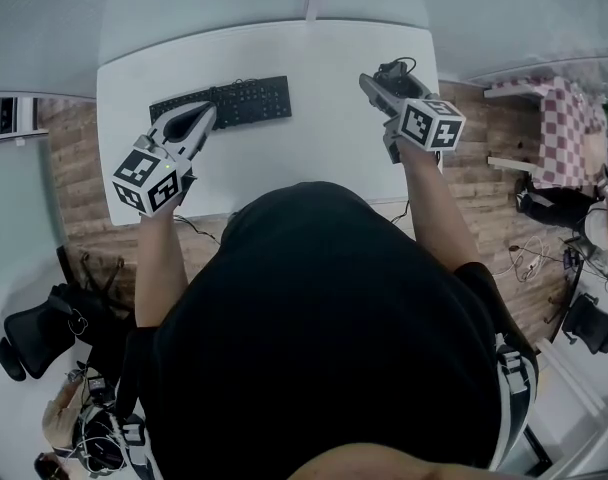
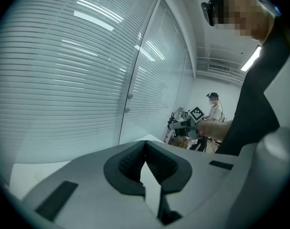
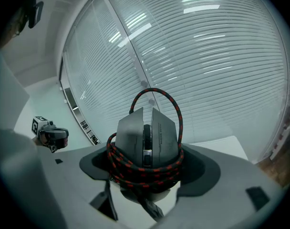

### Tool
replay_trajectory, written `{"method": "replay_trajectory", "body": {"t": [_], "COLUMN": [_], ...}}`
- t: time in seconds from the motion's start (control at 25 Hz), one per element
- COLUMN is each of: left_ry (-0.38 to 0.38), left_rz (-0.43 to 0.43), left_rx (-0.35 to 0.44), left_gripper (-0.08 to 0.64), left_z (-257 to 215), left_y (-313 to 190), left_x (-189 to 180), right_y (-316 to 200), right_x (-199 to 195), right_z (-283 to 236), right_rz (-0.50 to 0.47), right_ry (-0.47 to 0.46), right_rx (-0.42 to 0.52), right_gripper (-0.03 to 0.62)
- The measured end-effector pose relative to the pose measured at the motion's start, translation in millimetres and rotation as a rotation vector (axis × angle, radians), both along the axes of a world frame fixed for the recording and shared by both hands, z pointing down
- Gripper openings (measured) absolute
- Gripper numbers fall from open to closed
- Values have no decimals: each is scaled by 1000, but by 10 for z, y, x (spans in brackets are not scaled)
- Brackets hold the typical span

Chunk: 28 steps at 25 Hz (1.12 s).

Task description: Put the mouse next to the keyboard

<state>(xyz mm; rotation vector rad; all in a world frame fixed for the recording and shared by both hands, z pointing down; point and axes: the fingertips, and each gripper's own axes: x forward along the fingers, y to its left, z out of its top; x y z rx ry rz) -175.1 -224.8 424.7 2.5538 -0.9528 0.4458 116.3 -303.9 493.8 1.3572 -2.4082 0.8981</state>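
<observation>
A black keyboard (image 1: 224,101) lies on the white table (image 1: 314,138), left of its middle. My right gripper (image 1: 382,80) is shut on a grey mouse (image 3: 146,136) with its black-and-red braided cable (image 3: 144,170) wound round it; in the head view the mouse (image 1: 392,72) is held over the table's far right corner. My left gripper (image 1: 206,114) is shut with nothing in it, just in front of the keyboard's left half. In the left gripper view its dark pads (image 2: 157,165) meet and the far right gripper shows small.
The table's right edge borders a wooden floor with a checkered cloth (image 1: 567,128) and cables. A black chair (image 1: 34,333) stands at the lower left. Window blinds (image 3: 207,56) rise behind the table. Another person (image 2: 214,109) stands in the far room.
</observation>
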Motion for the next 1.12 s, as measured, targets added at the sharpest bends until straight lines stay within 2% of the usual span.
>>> {"method": "replay_trajectory", "body": {"t": [0.36, 0.64, 1.12], "left_ry": [5, 4, 5], "left_rz": [-31, -43, -57], "left_rx": [-13, -28, -63], "left_gripper": [23, 23, 23], "left_z": [89, 137, 293], "left_y": [-129, -229, -388], "left_x": [-85, 17, -58], "right_y": [-146, -250, -402], "right_x": [-43, 49, -14], "right_z": [275, 499, 856], "right_rz": [-21, -32, -64], "right_ry": [23, 36, 112], "right_rx": [-42, -87, -132], "right_gripper": [410, 410, 410]}}
